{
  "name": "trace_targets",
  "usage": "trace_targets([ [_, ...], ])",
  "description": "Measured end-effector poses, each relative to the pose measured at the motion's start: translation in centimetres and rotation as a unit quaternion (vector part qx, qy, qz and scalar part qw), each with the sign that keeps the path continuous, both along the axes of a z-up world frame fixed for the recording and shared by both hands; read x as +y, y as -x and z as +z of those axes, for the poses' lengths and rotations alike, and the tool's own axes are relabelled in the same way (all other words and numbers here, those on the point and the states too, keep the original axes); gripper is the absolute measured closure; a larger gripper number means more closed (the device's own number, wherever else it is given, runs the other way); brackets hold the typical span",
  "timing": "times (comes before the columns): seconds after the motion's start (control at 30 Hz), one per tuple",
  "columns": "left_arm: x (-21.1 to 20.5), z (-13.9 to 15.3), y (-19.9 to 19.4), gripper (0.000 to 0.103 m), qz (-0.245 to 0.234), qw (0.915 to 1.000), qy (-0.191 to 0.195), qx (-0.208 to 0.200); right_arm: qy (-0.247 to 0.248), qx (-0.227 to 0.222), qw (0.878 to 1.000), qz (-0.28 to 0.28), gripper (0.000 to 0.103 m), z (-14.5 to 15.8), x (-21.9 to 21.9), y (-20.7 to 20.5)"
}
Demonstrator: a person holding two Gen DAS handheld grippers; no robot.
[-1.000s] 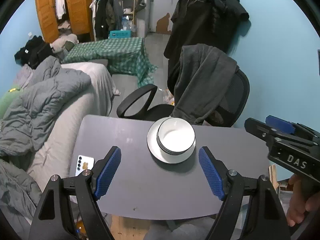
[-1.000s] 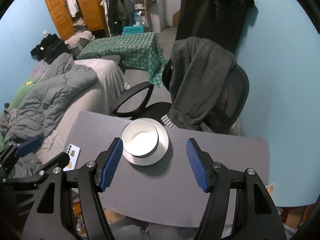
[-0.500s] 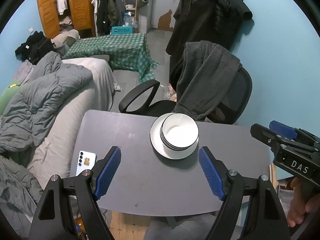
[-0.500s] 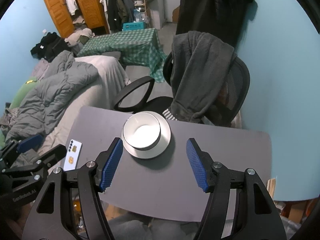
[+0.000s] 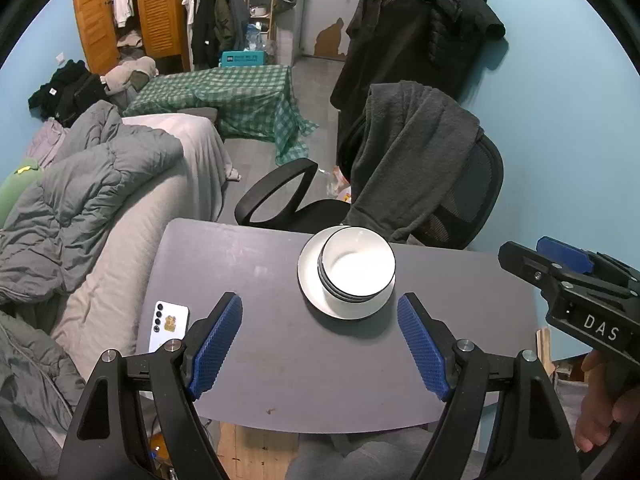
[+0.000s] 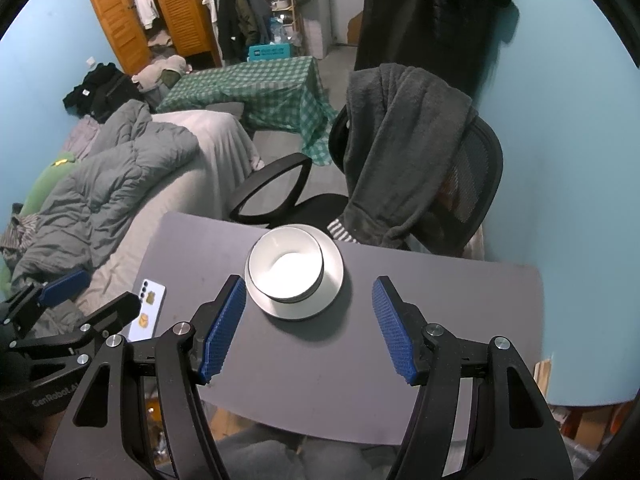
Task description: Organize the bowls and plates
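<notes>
Both claws hang parted and empty above the grey desk [image 5: 280, 360]: left claw [image 5: 320, 344], right claw [image 6: 308, 328]. White bowls [image 5: 357, 266] sit nested on a plate [image 5: 310, 280] (at twelve o'clock from each claw), a phone [image 5: 168, 326] at nine.

"DAS" on right gripper [image 5: 560, 264] (white letters).

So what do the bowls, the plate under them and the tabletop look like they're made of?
Bowls: probably glazed ceramic or enamel, glossy white with thin dark rims.
Plate: same glossy white look, likely ceramic.
Tabletop: matte grey, smooth, faintly scuffed; looks like laminate or painted board.
</notes>
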State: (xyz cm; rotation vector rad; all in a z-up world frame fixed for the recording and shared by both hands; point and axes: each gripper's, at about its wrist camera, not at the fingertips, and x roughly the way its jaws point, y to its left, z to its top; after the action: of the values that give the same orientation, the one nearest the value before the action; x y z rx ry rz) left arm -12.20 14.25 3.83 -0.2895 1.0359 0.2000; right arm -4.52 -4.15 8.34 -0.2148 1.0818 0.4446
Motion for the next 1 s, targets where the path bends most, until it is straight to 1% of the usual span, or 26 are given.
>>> trace_targets([
  [0.47,0.1,0.0,-0.5,0.022,-0.001,1.0000,-0.001,0.005,0.003,0.003,1.000,0.008,0.039,0.2,0.7,-0.7],
  [0.7,0.2,0.0,-0.8,0.022,0.009,0.9999,-0.003,0.006,0.001,0.005,1.000,0.015,0.039,0.1,0.8,-1.1],
  [1.0,0.3,-0.1,-1.0,0.022,0.010,0.9999,-0.004,0.005,0.002,0.007,1.000,0.023,0.039,0.0,1.2,-1.6],
])
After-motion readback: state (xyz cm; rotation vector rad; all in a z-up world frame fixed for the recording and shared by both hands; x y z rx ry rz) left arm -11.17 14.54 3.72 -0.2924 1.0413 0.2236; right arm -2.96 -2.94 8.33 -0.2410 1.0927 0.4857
